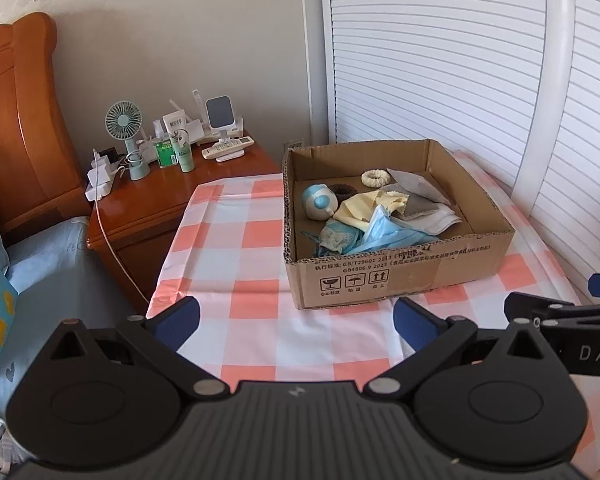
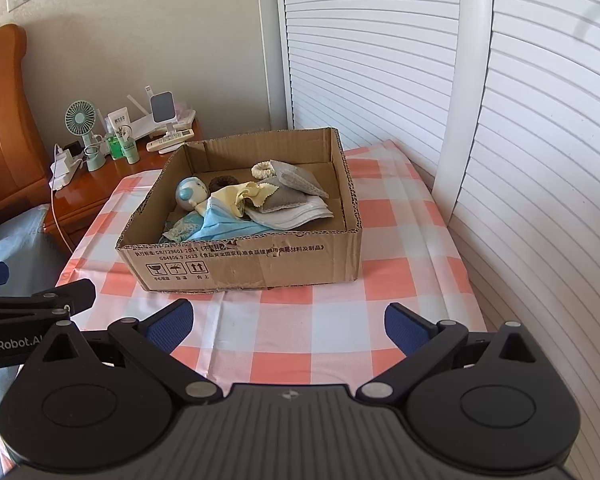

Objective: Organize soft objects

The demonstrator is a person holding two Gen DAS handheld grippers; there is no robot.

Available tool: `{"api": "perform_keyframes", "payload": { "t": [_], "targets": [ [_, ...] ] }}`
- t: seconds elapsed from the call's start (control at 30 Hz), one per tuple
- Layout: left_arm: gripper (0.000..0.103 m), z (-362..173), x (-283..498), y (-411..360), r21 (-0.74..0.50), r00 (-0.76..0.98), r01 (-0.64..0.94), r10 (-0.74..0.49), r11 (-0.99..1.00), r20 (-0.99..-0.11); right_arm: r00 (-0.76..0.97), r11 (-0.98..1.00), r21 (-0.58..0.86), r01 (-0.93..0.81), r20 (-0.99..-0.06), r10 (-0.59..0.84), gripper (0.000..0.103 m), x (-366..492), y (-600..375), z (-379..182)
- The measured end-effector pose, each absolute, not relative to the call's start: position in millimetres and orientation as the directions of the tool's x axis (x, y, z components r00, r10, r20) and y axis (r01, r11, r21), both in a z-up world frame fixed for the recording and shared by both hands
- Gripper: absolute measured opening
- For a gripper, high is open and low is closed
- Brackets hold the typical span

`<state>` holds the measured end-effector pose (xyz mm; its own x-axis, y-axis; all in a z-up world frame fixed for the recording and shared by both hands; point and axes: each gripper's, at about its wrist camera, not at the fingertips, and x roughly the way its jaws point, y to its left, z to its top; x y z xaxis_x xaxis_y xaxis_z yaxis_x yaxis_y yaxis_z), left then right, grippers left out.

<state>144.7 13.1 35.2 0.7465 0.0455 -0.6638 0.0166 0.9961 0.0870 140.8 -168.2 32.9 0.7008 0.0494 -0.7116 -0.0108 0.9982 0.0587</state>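
**Soft things all in the box, grippers empty**

Every soft item in view lies inside the cardboard box (image 1: 396, 276): a blue face mask (image 1: 384, 232), a yellow cloth (image 1: 364, 208), a grey pouch (image 1: 416, 204), a white scrunchie (image 1: 375, 178), a dark scrunchie (image 1: 342, 191) and a small blue-and-white ball (image 1: 318, 202). Nothing loose shows on the cloth around it, so the gathering looks finished or not yet started; I cannot tell which.

The left gripper (image 1: 296, 318) and the right gripper (image 2: 288, 322) hover short of the box, fingers spread apart, holding nothing.

The table (image 1: 240, 264) wears a pink-and-white checked cloth. Beside it stands a wooden nightstand (image 1: 172, 196) with a small fan (image 1: 124, 120), next to a bed (image 1: 48, 264); louvred doors (image 1: 440, 60) close the far side.
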Motion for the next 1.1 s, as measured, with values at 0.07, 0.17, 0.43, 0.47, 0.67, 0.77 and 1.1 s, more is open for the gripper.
{"api": "perform_keyframes", "payload": {
  "t": [0.07,0.17,0.43,0.47,0.67,0.77,1.1],
  "targets": [
    [0.102,35.1,144.3,12.7,0.089,0.746,0.019,0.045,0.996,-0.665,0.702,0.998,0.061,-0.012,-0.710,0.052,0.103,140.3,-168.9,33.6],
    [0.102,35.0,144.0,12.5,0.091,0.744,0.019,0.046,0.996,-0.666,0.703,0.998,0.062,-0.009,-0.709,0.050,0.103,140.3,-169.7,33.5],
    [0.102,35.7,143.2,12.6,0.087,0.744,0.026,0.039,0.996,-0.667,0.703,0.998,0.068,-0.004,-0.710,0.051,0.103,140.5,-171.5,33.8],
    [0.102,35.9,143.1,12.3,0.086,0.745,0.027,0.037,0.996,-0.666,0.703,0.998,0.068,-0.004,-0.710,0.051,0.103,140.5,-171.6,33.8],
    [0.102,36.1,143.7,11.5,0.086,0.745,0.027,0.037,0.996,-0.666,0.703,0.998,0.069,-0.003,-0.709,0.051,0.103,140.5,-172.4,34.3],
    [0.102,36.2,143.9,11.5,0.086,0.744,0.027,0.037,0.996,-0.667,0.704,0.998,0.068,-0.002,-0.708,0.050,0.103,140.4,-172.9,34.9],
    [0.102,36.2,144.5,10.6,0.086,0.743,0.029,0.036,0.996,-0.668,0.701,0.998,0.065,0.002,-0.712,0.044,0.103,141.1,-172.4,34.4]
  ]
}}
